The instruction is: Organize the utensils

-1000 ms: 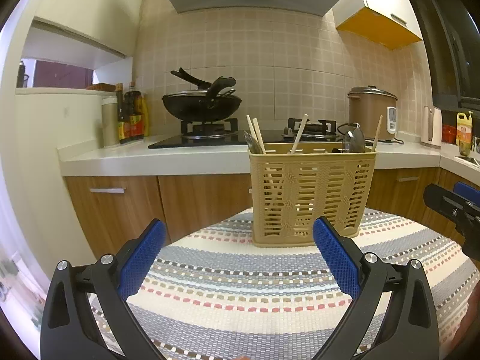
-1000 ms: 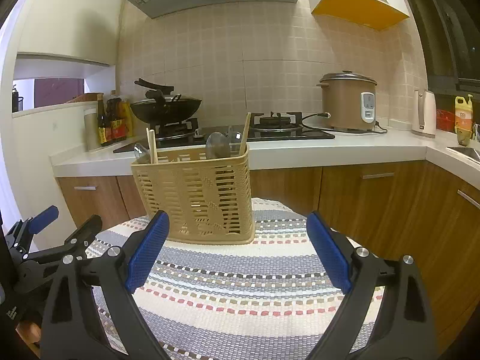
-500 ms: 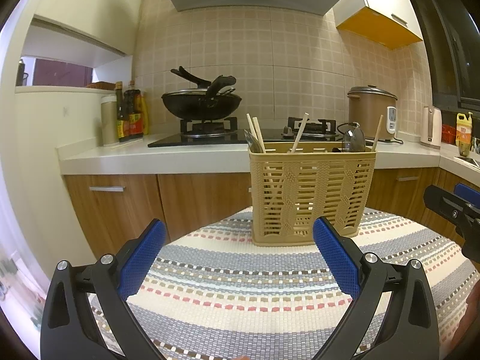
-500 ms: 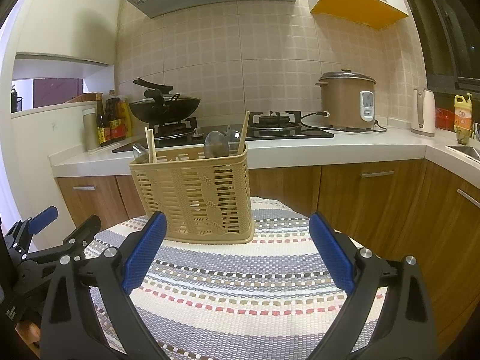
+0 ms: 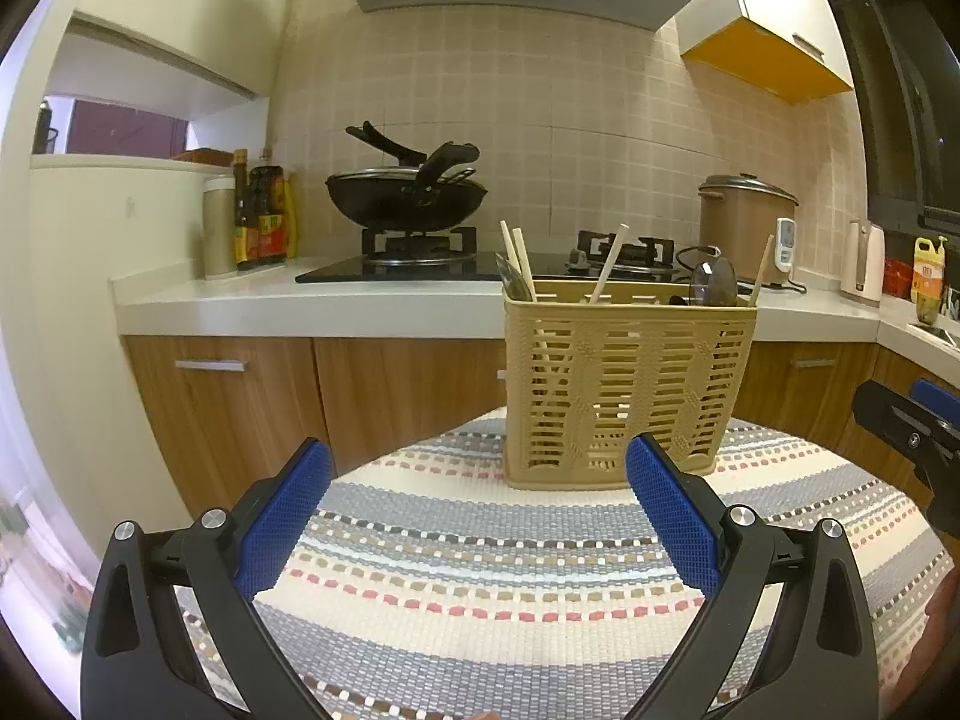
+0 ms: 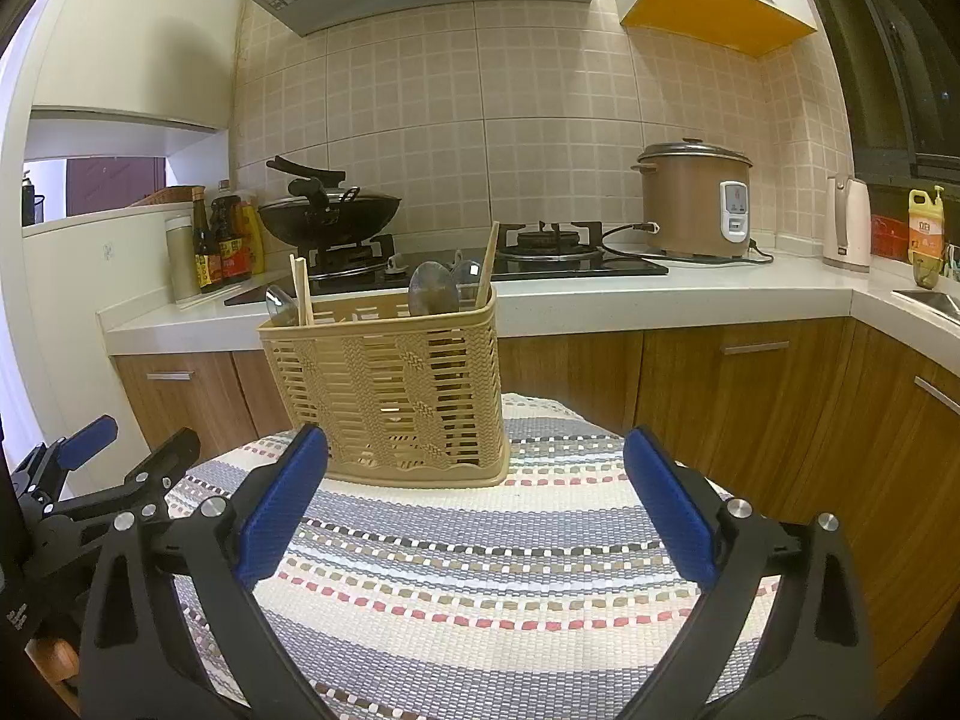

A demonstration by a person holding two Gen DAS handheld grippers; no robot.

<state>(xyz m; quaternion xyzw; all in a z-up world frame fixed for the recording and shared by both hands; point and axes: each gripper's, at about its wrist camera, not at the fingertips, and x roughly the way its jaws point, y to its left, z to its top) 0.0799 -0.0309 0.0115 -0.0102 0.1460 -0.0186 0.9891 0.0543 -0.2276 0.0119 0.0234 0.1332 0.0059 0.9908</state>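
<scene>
A tan slatted utensil basket [image 5: 624, 384] [image 6: 390, 390] stands at the far side of a round table covered by a striped woven mat [image 5: 480, 546] [image 6: 480, 558]. Wooden chopsticks [image 5: 519, 261] [image 6: 302, 291] and metal spoons [image 5: 714, 282] [image 6: 432, 288] stick up out of it. My left gripper [image 5: 480, 462] is open over the mat, short of the basket, nothing between its fingers. My right gripper [image 6: 474, 450] is open too, its jaws still opening, empty, with the basket just beyond its left finger. Each gripper shows at the edge of the other's view.
Behind the table runs a kitchen counter [image 5: 300, 306] with wooden cabinets under it. On it are a black wok [image 5: 408, 198] on the hob, sauce bottles [image 5: 264, 216], a rice cooker [image 6: 696, 198] and a kettle [image 6: 846, 219]. A sink corner [image 6: 930, 300] lies at far right.
The right gripper's jaws have spread a little wider. The left gripper and the basket have not moved.
</scene>
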